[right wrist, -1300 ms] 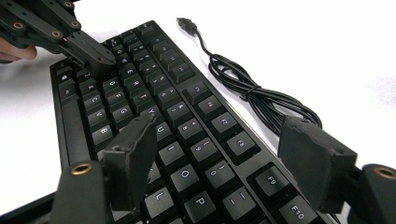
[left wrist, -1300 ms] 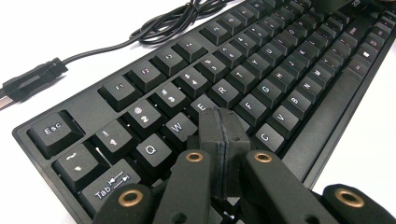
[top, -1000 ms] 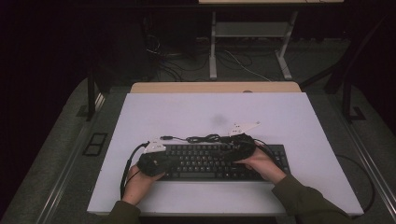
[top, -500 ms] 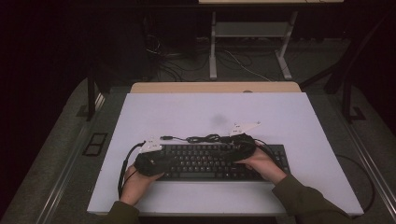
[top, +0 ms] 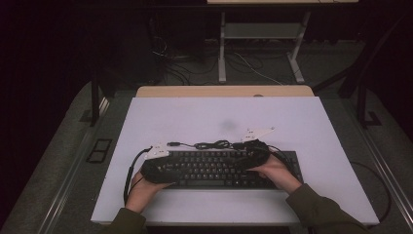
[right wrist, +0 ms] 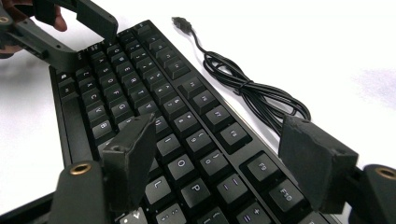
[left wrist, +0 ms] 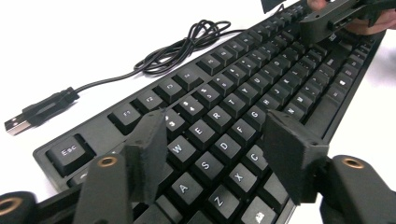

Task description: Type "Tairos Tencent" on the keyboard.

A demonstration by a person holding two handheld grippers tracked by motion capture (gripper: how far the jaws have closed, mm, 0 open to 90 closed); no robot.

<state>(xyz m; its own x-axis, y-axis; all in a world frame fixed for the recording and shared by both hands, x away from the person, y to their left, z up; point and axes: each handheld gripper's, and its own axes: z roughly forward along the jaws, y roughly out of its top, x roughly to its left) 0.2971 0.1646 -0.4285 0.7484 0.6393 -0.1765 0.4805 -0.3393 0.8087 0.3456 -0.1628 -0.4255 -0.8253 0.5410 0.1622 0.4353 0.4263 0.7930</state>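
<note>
Jaws of the left gripper (left wrist: 219, 154) have just been opening and stand apart over the letter keys at the left end of the keyboard (top: 221, 168), with nothing between them; their pads ride above the keycaps, and contact with the keys cannot be told. Jaws of the right gripper (right wrist: 224, 163) stand wide, likewise holding nothing, over the keys toward the keyboard's right end. The keyboard, a black full-size model, lies flat on the white bench (top: 302, 122), near its front edge, long side parallel to that edge. Just behind the keyboard its cable (top: 214, 144) lies in a loose coil, with the USB plug (left wrist: 16, 125) resting free on the bench beyond the keyboard's rear left corner. A second table (top: 258, 29) stands well behind the keyboard, off the bench.

Step in hand, as judged: the left gripper has let go at the keyboard's left end and both grippers are poised above it, either for a fresh hold or for handling the cable. The next move calls for a decision between the two; if the keyboard is to be shifted, each pair of jaws must come down astride an edge of the case rather than onto the keys, and the coil behind should be kept from dragging.
</note>
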